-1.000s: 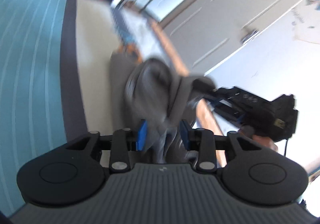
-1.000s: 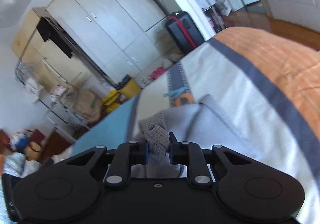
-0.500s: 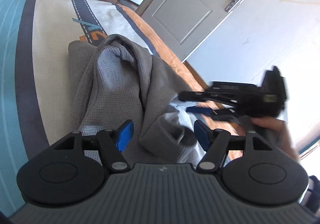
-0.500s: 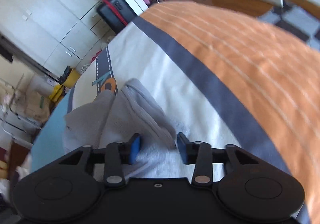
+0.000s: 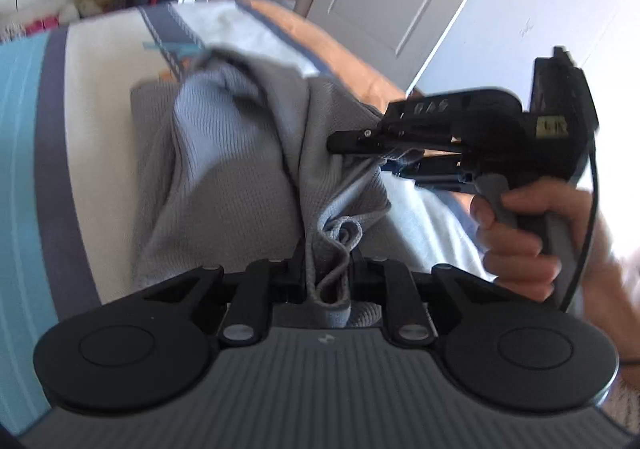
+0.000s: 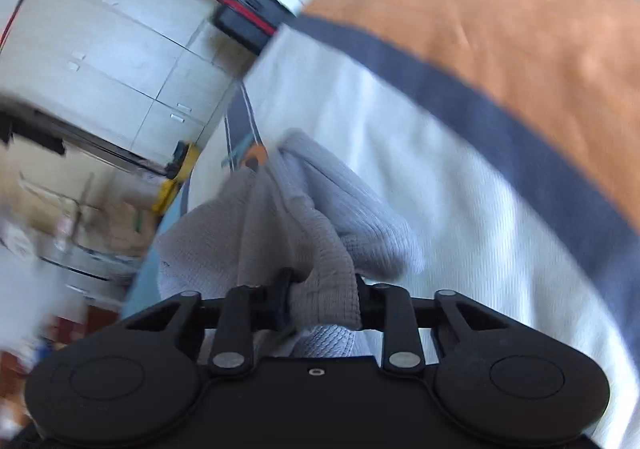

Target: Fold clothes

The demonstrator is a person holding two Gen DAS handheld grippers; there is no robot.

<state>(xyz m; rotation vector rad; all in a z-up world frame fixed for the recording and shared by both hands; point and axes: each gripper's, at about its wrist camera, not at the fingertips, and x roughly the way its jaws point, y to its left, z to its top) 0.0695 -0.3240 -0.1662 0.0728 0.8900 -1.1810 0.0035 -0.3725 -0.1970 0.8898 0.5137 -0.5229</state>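
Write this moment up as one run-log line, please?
task: fold clothes | left hand-held gripper: shut on grey garment | right hand-held gripper: shut on grey garment | garment: bunched on striped bedspread

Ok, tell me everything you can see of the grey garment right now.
The grey garment is a waffle-knit fabric, mid-grey with a paler inner face, bunched in loose folds rather than flat. It lies on the striped bedspread, over the cream band beside a grey stripe. The left gripper is shut on a ribbed, cuff-like edge near the camera; the right gripper is shut on another bunched edge. Between them the cloth looks raised and draped. The frames are blurred, so its type and full outline cannot be told.
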